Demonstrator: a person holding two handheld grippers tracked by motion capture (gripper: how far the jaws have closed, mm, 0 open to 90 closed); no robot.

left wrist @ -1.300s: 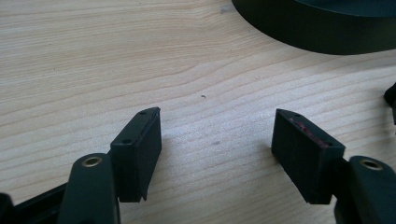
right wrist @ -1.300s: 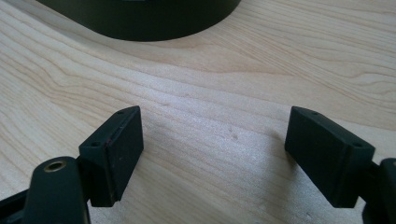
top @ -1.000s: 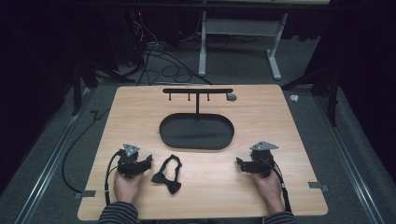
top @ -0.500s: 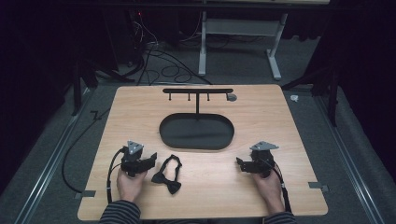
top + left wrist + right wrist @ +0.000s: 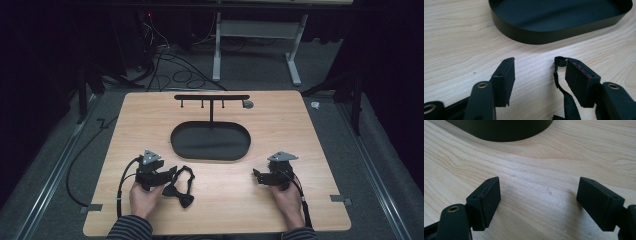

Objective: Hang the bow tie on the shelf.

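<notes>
A black bow tie (image 5: 180,194) lies on the wooden table at the front left, its strap (image 5: 186,173) looped toward the tray. My left gripper (image 5: 170,175) sits just left of it, pointing right. In the left gripper view the jaws (image 5: 540,63) have just been closing but stand apart. The thin strap (image 5: 560,83) runs between them along the inner face of the right pad, clear of the left pad. My right gripper (image 5: 256,176) rests at the front right, pointing left. Its jaws (image 5: 537,185) are wide open over bare wood.
A black oval tray (image 5: 175,145) sits mid-table; its wall shows as tray wall (image 5: 529,37) and tray wall (image 5: 499,132). Behind it a black T-shaped rack (image 5: 211,98) with small hooks stands near the far edge. Cables trail off both grippers toward the front.
My left gripper has shifted a little to the right, toward the bow tie's strap. The right hand and the bow tie have stayed put.
</notes>
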